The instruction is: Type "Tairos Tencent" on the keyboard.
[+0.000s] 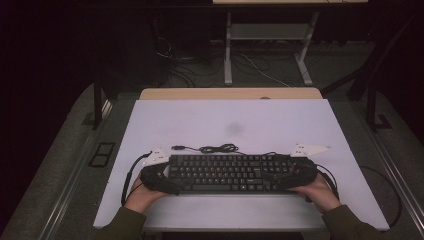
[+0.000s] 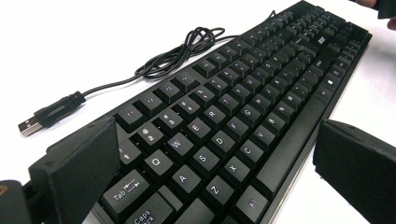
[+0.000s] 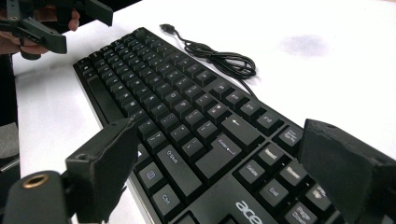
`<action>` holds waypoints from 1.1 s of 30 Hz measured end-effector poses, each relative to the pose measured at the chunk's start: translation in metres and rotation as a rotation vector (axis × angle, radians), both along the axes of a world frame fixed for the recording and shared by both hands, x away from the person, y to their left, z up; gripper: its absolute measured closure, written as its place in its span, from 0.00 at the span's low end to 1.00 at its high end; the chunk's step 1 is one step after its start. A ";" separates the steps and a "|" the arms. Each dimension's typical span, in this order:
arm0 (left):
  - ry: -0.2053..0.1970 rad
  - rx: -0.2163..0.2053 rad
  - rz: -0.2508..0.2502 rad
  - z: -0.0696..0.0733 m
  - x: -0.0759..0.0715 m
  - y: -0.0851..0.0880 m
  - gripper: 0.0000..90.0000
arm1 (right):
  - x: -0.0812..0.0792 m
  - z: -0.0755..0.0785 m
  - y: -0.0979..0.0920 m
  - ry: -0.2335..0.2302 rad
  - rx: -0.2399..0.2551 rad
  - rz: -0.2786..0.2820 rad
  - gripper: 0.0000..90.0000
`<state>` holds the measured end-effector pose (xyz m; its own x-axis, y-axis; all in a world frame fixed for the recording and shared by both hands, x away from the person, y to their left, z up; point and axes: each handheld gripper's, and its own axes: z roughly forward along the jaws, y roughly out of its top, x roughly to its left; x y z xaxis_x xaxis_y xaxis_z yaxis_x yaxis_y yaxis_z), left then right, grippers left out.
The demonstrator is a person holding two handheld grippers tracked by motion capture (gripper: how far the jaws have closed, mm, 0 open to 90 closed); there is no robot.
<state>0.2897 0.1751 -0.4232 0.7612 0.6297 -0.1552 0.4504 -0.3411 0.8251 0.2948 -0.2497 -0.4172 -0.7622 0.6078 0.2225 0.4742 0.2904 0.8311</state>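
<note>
As seen from the high view, the black rectangular plastic keyboard point(image 1: 227, 173) lies flat near the front edge of the white desk point(image 1: 280, 120), with the left claw point(image 1: 161, 176) at its left end and the right claw point(image 1: 295, 176) at its right end. Each claw straddles a short end of the housing; whether the jaws press on it cannot be told from here. The thin black cable point(image 1: 217, 148) lies coiled just behind the keyboard.

From the left gripper view, the jaws stand apart, one at the rear edge by the Tab key and one off the front edge, with no visible clamping. The silver USB plug point(image 2: 29, 126) lies loose on the desk.

From the right gripper view, the jaws are likewise apart either side of the housing at the Enter key end, and a grey smudge point(image 3: 303, 45) marks the desk beyond.

Handling judgement: the keyboard is light and stiff but long, so a grip at both short ends keeps it level. Grip the smooth housing edges, not the keycaps, and mind the trailing cable.
</note>
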 end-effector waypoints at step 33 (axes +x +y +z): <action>0.005 0.000 -0.002 -0.001 0.000 -0.002 0.00 | 0.011 -0.001 0.026 0.032 -0.037 0.049 0.27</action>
